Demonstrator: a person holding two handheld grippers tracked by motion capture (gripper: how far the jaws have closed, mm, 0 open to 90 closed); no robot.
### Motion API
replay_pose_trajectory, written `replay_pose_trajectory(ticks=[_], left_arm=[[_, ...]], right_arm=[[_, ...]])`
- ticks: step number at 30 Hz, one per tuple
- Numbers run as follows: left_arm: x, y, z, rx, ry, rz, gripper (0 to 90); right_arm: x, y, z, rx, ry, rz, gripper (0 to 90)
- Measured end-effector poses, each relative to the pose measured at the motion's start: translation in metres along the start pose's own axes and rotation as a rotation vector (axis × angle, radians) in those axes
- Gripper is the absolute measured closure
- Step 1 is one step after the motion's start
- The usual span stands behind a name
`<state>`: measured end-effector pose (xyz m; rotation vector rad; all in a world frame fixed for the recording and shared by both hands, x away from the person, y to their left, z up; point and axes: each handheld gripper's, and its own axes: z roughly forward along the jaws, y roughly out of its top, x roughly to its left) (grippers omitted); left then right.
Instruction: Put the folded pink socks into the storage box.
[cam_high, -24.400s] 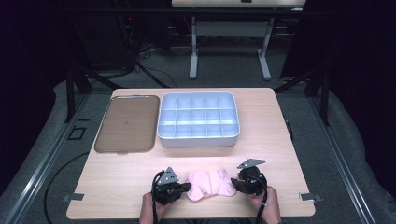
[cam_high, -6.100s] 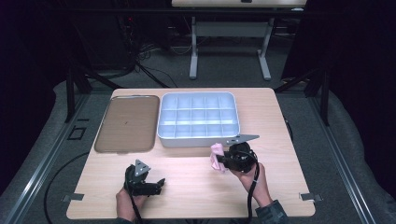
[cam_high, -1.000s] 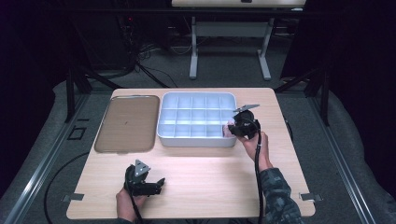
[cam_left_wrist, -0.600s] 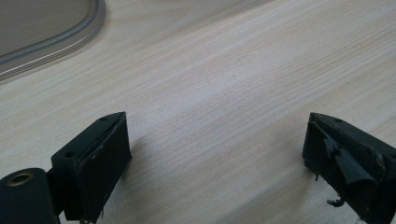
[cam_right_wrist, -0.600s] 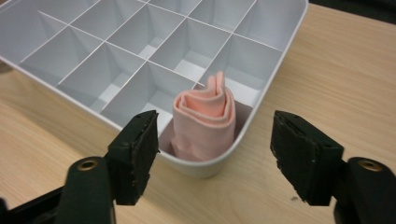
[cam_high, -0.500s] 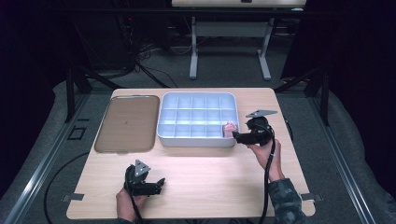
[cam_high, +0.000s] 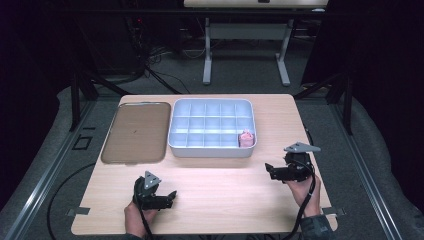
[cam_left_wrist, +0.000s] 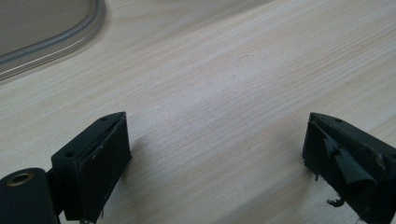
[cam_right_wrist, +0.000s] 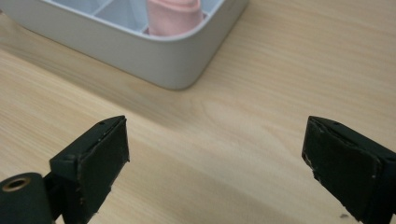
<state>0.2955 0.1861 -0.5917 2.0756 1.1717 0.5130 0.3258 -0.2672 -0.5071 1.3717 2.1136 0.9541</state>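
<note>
The pink cloth (cam_high: 245, 138) is seen rolled in the near-right compartment of the grey divided tray (cam_high: 212, 150). The right gripper (cam_high: 270, 170), just opened, is held released and empty over the table (cam_high: 225, 195) near the tray; the left gripper (cam_high: 170, 195) is likewise released, at the near edge.

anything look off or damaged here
One thing: the pad on the left gripper's right-hand fingertip is torn, with black covering peeling and frayed at its edge. Otherwise tidy: the pink cloth sits rolled in the near right corner compartment of the grey tray.
</note>
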Motion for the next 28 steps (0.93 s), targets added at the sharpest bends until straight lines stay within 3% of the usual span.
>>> replay_pose_trajectory(ticks=[6, 13, 24, 28], left_arm=[[0.000, 0.000, 0.000, 0.000, 0.000, 0.000, 7.3], [0.000, 0.000, 0.000, 0.000, 0.000, 0.000, 7.3], [0.000, 0.000, 0.000, 0.000, 0.000, 0.000, 7.3], [0.000, 0.000, 0.000, 0.000, 0.000, 0.000, 7.3]], right_arm=[[-0.007, -0.031, 0.004, 0.012, -0.015, 0.043, 5.2], [-0.011, -0.061, 0.011, 0.040, -0.047, 0.062, 5.1], [-0.016, -0.085, 0.023, 0.091, -0.079, 0.044, 0.0], [-0.016, -0.092, 0.021, 0.047, -0.077, 0.071, 0.0]])
